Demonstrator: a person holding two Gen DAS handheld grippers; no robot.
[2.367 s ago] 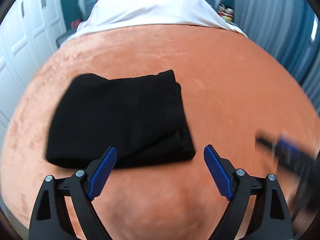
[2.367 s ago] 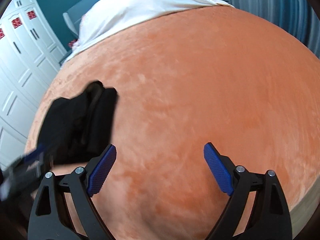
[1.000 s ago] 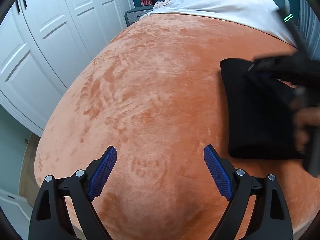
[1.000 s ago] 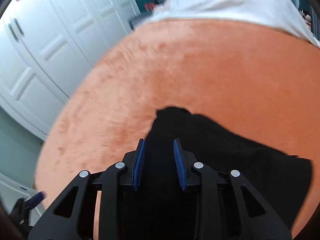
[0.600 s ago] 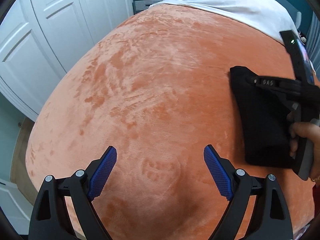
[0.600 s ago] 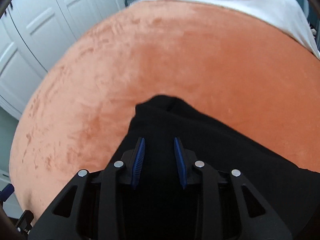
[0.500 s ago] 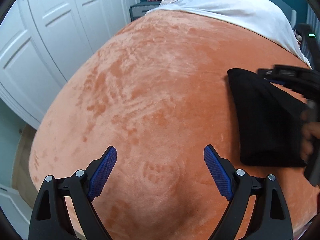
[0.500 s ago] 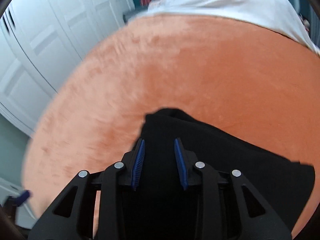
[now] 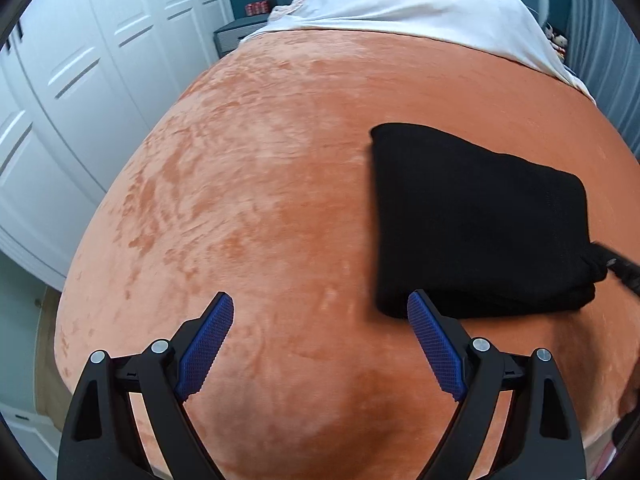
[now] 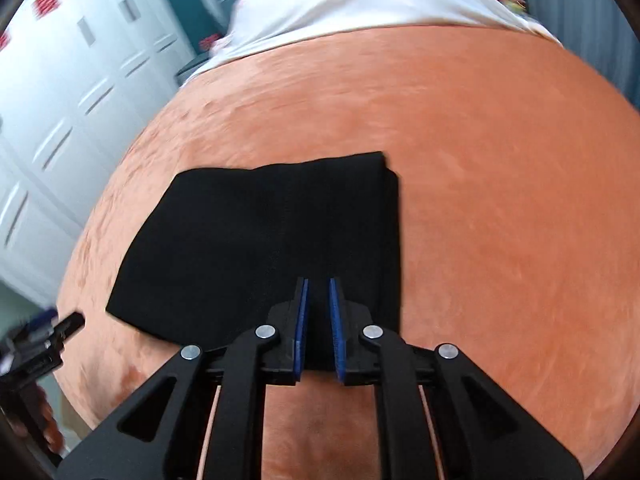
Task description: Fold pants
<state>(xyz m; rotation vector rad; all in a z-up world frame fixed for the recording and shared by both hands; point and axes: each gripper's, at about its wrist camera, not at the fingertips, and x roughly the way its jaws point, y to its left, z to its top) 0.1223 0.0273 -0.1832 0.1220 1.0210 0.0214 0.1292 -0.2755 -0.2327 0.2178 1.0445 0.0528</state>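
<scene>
The black pants (image 10: 264,248) lie folded into a flat, roughly rectangular stack on the orange plush blanket (image 10: 500,208) that covers the bed. In the right wrist view the stack fills the centre and left of the frame, its near edge at the lower middle. The right gripper (image 10: 319,320) has its blue-padded fingers (image 10: 302,320) drawn close together, pinching that near edge of the pants; dark fabric fills the narrow gap between the pads. At the lower left edge of the same view the left gripper (image 10: 38,344) appears, blurred, just off the near left corner of the stack.

In the left wrist view the pants (image 9: 476,220) sit at the right of the frame, with the folded layers showing along their lower edge. The left gripper (image 9: 320,344) hangs above bare blanket (image 9: 260,184) with its fingers (image 9: 206,344) spread wide; the right-hand pad overlaps the lower left corner of the stack in the picture, but whether it touches is unclear. A dark blurred part of the right gripper (image 9: 616,268) meets the pants at the right edge.

A white sheet (image 9: 420,8) covers the far end of the bed at the top of the frame, and white wardrobe doors (image 9: 80,80) fill the upper left.
</scene>
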